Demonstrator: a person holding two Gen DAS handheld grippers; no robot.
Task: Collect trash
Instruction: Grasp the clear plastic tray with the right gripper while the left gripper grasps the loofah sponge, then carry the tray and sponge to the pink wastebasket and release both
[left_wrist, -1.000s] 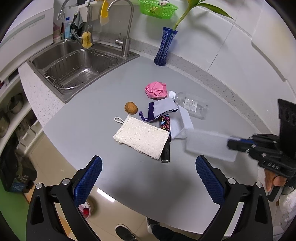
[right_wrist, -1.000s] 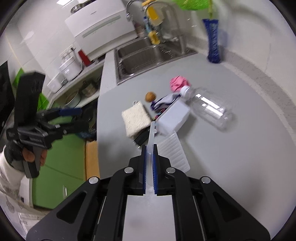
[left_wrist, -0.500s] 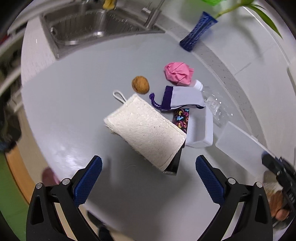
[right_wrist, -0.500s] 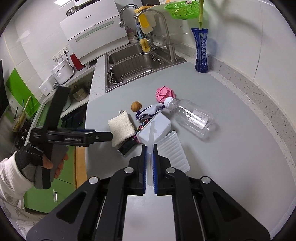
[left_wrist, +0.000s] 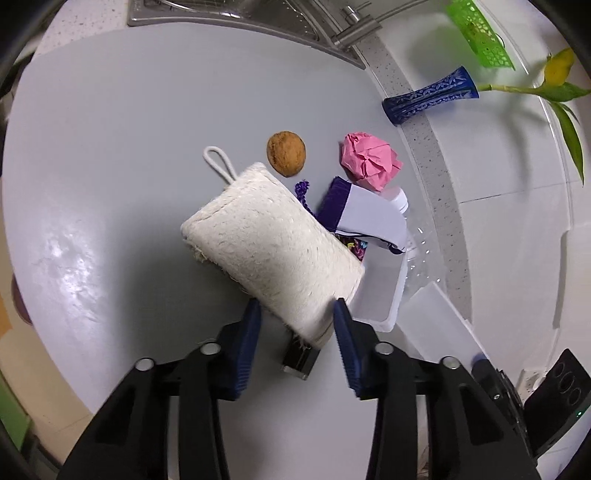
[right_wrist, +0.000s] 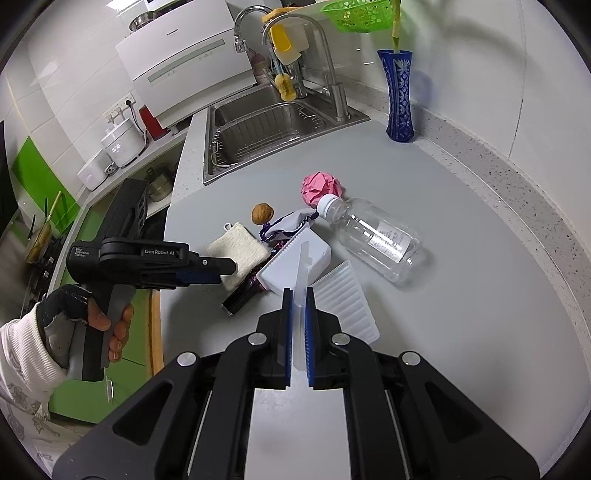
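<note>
A cream scrub pad (left_wrist: 273, 247) with a loop lies on the grey counter (left_wrist: 110, 147), partly over a black tube (left_wrist: 299, 356). My left gripper (left_wrist: 295, 314) is closing, and its blue pads touch both sides of the pad's near end. My right gripper (right_wrist: 297, 295) is shut on a thin translucent plastic lid (right_wrist: 301, 269) held edge-on above a white box (right_wrist: 314, 254). Around them lie a walnut (left_wrist: 286, 153), a pink paper ball (left_wrist: 369, 160), a purple-and-white pouch (left_wrist: 365, 214) and a clear bottle (right_wrist: 373, 236).
A ridged white lid (right_wrist: 345, 301) rests on the counter by the right gripper. A steel sink (right_wrist: 266, 129) and tap stand at the back, with a blue vase (right_wrist: 399, 96) by the wall. The counter's edge (right_wrist: 166, 258) drops off at the left.
My left gripper dropped towards the scrub pad, rolled, and its jaws went from wide open to closing on the pad's near end. The right gripper still holds the lid.
</note>
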